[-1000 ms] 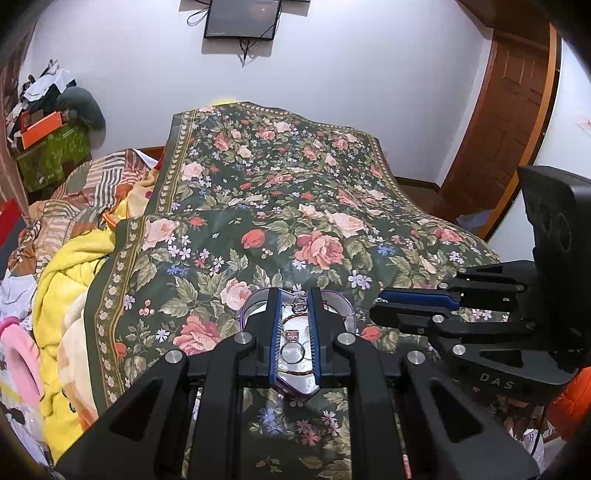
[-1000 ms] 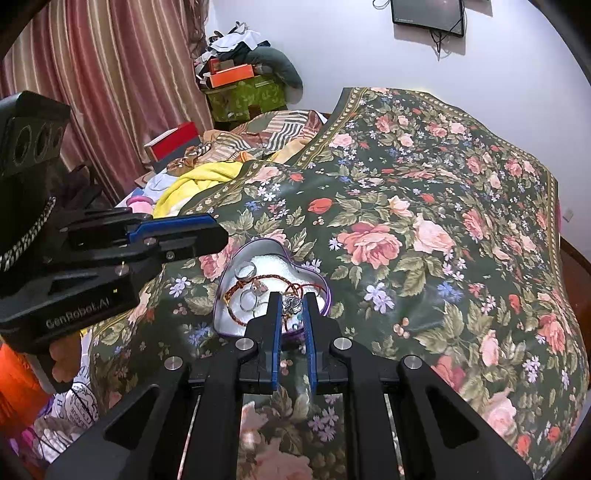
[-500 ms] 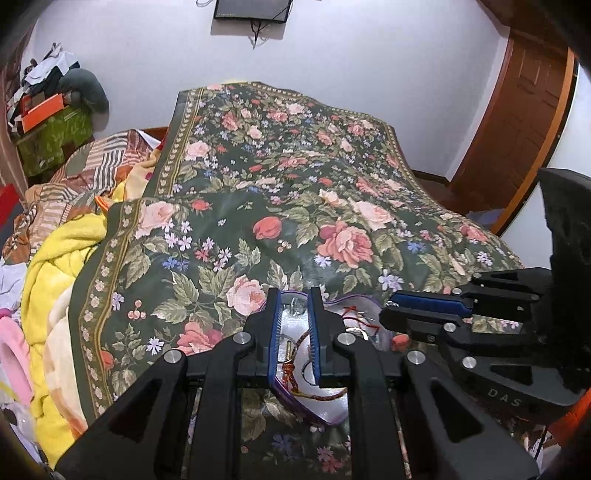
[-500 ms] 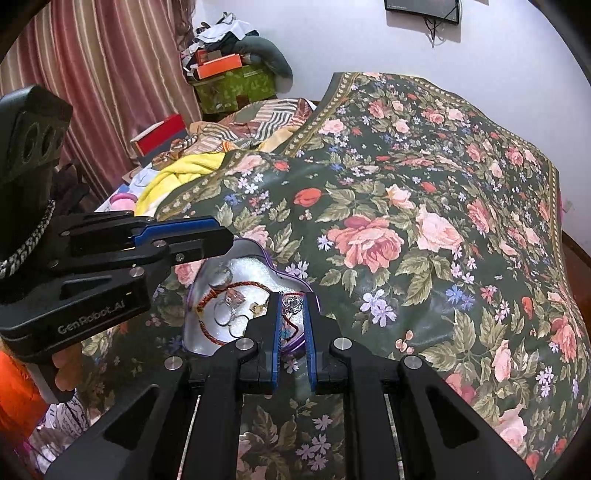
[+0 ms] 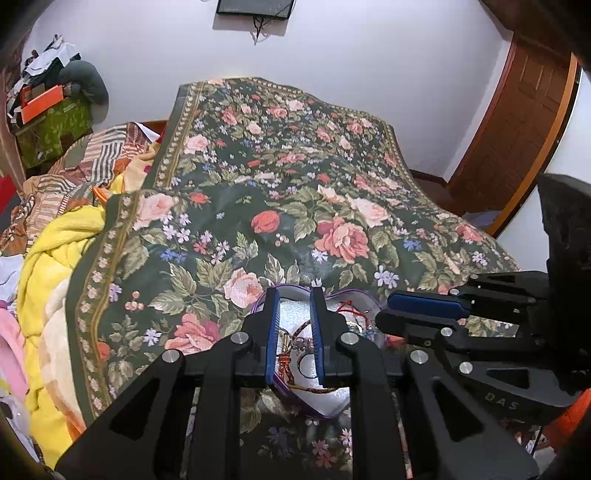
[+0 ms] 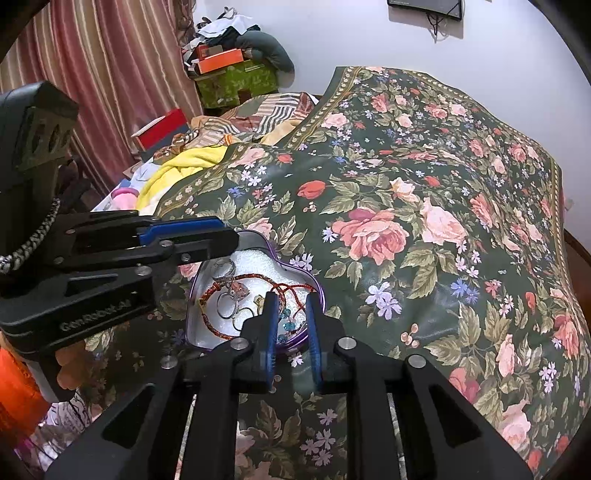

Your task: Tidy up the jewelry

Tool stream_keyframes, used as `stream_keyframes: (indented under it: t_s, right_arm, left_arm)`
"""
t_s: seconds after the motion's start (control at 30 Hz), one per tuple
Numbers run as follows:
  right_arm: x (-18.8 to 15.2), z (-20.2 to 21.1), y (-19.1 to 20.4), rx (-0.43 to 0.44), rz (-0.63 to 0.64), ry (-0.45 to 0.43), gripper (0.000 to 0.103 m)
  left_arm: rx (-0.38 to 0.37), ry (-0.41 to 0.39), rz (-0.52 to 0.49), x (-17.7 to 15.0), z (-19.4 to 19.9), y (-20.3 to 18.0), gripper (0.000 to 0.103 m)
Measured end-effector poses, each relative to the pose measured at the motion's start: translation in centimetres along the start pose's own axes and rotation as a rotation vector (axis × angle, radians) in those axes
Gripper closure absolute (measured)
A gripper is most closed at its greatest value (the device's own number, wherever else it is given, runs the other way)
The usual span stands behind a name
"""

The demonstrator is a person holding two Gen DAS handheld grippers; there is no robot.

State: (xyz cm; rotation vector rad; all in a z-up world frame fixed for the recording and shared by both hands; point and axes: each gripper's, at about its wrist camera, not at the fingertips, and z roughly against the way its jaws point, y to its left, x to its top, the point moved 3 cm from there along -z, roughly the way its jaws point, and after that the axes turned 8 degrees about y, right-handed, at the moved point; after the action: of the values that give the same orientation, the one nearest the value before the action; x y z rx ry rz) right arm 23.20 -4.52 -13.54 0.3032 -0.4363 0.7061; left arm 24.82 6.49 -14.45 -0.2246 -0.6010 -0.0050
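A purple heart-shaped tin with white foam lining sits on the floral bedspread. It holds a red braided cord, silver rings, a pink-stone ring and blue beads. It also shows in the left wrist view. My left gripper hangs over the tin's left lobe, jaws a little apart, nothing between them. My right gripper hangs over the tin's near right rim, jaws slightly apart and empty. Each gripper shows in the other's view, left and right.
A yellow blanket and striped cloth lie heaped left of the bedspread. A green box with orange boxes on top stands by the striped curtain. A wooden door is at the right. A wall screen hangs above.
My left gripper has swung left and back, so the tin now lies under and to the right of its tips. My right gripper's jaws have parted slightly. The tin looks closer.
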Motion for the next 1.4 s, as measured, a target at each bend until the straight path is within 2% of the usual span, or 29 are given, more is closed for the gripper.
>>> stream_keyframes:
  t_s: [0.13, 0.3, 0.4, 0.6, 0.83, 0.93, 1.0, 1.03, 1.1, 1.23, 1.3, 1.4]
  right_arm:
    - [0.1, 2.3, 0.1, -0.009, -0.011, -0.056, 0.089]
    - [0.0, 8.2, 1.1, -0.013, -0.025, -0.199, 0.089]
    - [-0.2, 11.7, 2.2, -0.048, -0.024, -0.292, 0.089]
    - [-2.7, 19.1, 4.9, -0.074, -0.041, -0.497, 0.089]
    - [-5.8, 23.4, 7.4, -0.067, -0.073, -0.631, 0.089]
    - [-6.7, 24.3, 8.2, -0.070, -0.082, -0.663, 0.089]
    - [-7.2, 24.7, 8.5, -0.067, -0.087, -0.680, 0.082]
    - [-7.4, 24.8, 8.5, -0.068, -0.091, -0.687, 0.077]
    - [-7.9, 25.2, 8.7, -0.084, -0.099, -0.713, 0.058]
    - [-8.9, 25.9, 9.5, -0.118, -0.090, -0.755, 0.039]
    - [-9.1, 26.1, 9.9, -0.142, -0.083, -0.773, 0.026]
    - [-9.4, 26.2, 10.4, -0.174, -0.070, -0.791, 0.017]
  left_arm:
    - [0.023, -0.056, 0.001, 0.2, 2.7, -0.3, 0.088]
    - [0.053, -0.151, -0.013, 0.1, 7.3, -1.3, 0.088]
    - [0.068, -0.224, -0.034, -0.4, 11.0, -2.5, 0.088]
    - [0.094, -0.408, -0.072, -3.1, 19.3, -5.6, 0.088]
    - [0.144, -0.545, -0.099, -6.9, 24.8, -8.6, 0.088]
    - [0.161, -0.584, -0.104, -8.5, 26.2, -9.8, 0.077]
    - [0.170, -0.615, -0.093, -9.5, 27.1, -10.2, 0.065]
    - [0.172, -0.625, -0.087, -9.8, 27.4, -10.2, 0.063]
    - [0.167, -0.639, -0.071, -10.4, 28.1, -10.2, 0.052]
    - [0.188, -0.665, -0.049, -10.9, 28.6, -10.1, 0.044]
    - [0.204, -0.671, -0.041, -11.1, 28.8, -10.1, 0.035]
    - [0.204, -0.680, -0.027, -11.4, 29.0, -9.9, 0.024]
